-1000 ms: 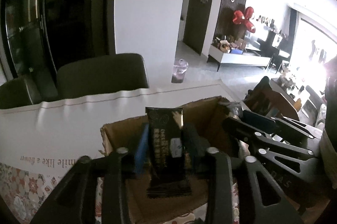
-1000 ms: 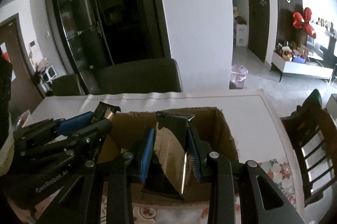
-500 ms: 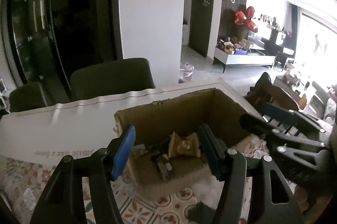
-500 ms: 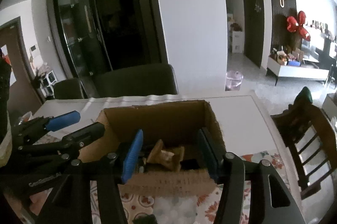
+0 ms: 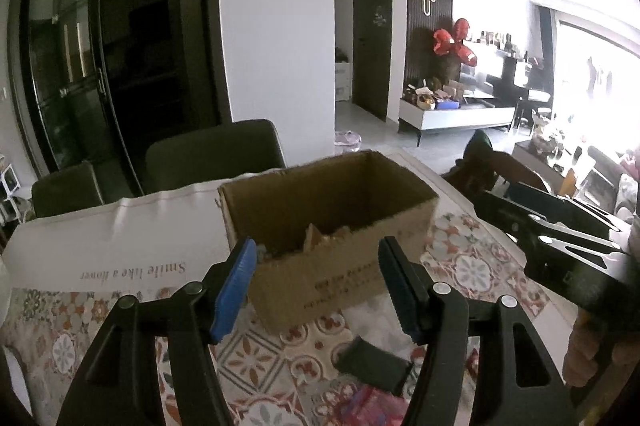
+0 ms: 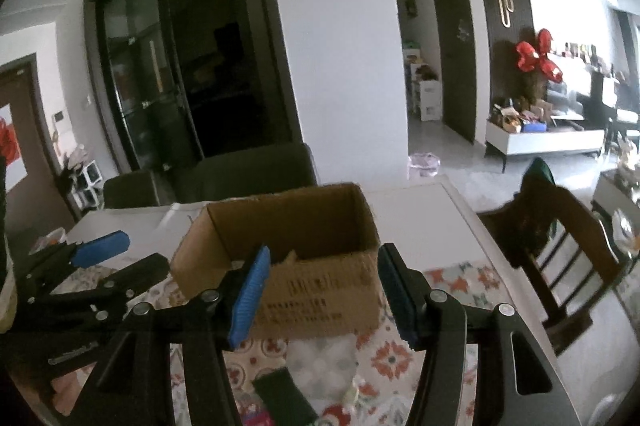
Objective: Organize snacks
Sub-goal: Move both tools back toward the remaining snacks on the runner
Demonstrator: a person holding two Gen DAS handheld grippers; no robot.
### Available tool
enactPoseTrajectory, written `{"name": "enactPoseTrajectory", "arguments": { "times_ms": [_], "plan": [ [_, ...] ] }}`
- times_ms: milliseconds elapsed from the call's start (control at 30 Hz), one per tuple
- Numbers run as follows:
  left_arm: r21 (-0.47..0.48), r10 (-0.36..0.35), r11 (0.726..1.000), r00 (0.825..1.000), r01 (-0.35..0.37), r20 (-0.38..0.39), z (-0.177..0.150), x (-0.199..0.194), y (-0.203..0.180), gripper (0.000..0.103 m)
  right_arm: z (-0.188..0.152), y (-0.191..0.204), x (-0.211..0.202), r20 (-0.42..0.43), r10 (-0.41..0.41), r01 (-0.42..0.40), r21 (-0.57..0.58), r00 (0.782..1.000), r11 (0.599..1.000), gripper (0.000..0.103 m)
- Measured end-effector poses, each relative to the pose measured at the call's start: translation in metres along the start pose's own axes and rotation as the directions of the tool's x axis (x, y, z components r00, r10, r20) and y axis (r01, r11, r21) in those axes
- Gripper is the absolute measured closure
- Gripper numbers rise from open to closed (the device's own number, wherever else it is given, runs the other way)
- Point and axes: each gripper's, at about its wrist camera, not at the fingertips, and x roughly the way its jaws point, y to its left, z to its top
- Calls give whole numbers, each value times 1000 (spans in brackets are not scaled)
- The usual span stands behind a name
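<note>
An open cardboard box (image 5: 340, 262) stands on the patterned tablecloth; it also shows in the right wrist view (image 6: 320, 290). Crumpled snack packets (image 5: 320, 238) lie inside it. My left gripper (image 5: 318, 286) is open and empty, held back from the box's near wall. My right gripper (image 6: 324, 296) is open and empty too, just in front of the box. A dark snack packet (image 5: 372, 366) lies on the cloth below the left gripper. Another dark packet (image 6: 284, 398) and a clear white bag (image 6: 324, 362) lie below the right gripper.
The right gripper shows at the right of the left wrist view (image 5: 560, 246); the left gripper shows at the left of the right wrist view (image 6: 80, 286). Dark chairs (image 5: 212, 154) stand behind the table. A wooden chair (image 6: 560, 238) stands to the right.
Both grippers opened and dropped their dark snack packets into the box, then pulled back and up from it. The box now looks smaller and farther.
</note>
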Motion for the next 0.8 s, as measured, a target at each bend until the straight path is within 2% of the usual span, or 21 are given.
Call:
{"name": "enactPoseTrajectory", "arguments": {
  "times_ms": [167, 367, 567, 800],
  "plan": [
    [14, -7, 1000, 1000, 7, -24, -23, -10, -18, 39, -21, -9, -16, -8, -29, 29, -2, 1000, 1000, 46],
    [-22, -24, 1000, 991, 21, -135, -44, -4, -33, 39, -45, -20, -28, -53, -38, 39, 14, 998, 999, 46],
    [-140, -34, 990, 963, -4, -268, -74, 11, -30, 39, -69, -31, -23, -165, -63, 70, 38, 984, 997, 46],
    [-251, -74, 967, 912, -33, -404, -108, 34, -30, 39, -93, -41, -14, -269, -73, 94, 67, 960, 993, 46]
  ]
}}
